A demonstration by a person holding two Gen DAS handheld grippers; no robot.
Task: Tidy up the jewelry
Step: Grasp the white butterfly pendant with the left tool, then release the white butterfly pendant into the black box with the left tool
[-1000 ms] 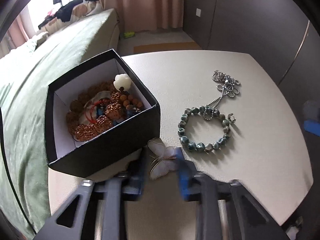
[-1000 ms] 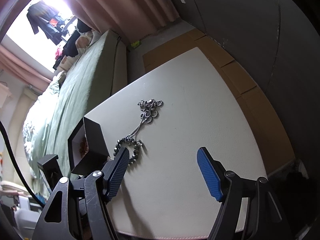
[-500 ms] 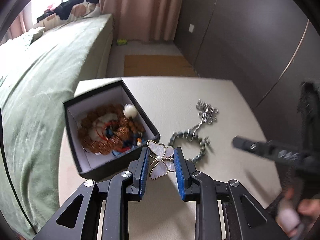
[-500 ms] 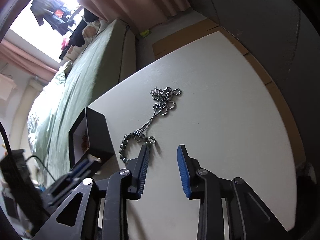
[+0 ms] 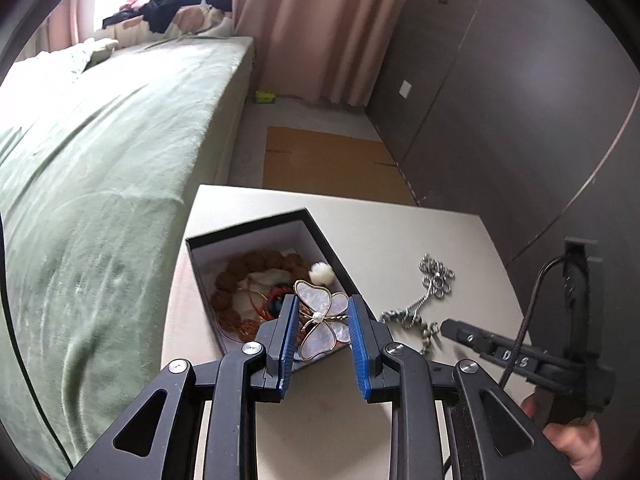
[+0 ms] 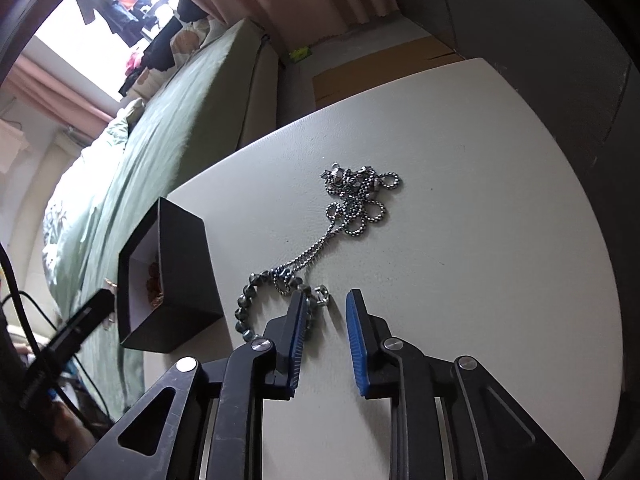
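Pinched in the left gripper (image 5: 323,322) over the open black cardboard box (image 5: 256,226), the mother-of-pearl butterfly brooch (image 5: 320,320) is risking snagging beads, while the empty right gripper (image 6: 326,320) is closing beside the blue-grey bead bracelet (image 6: 244,312).

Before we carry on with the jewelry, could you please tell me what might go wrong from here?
The butterfly brooch is pinched only at its wing edges by the left claw, so it could slip before clearing the black box. The right claw, its jaws closing, sits beside the bead bracelet, which overlaps the ball chain; lifting may drag both.
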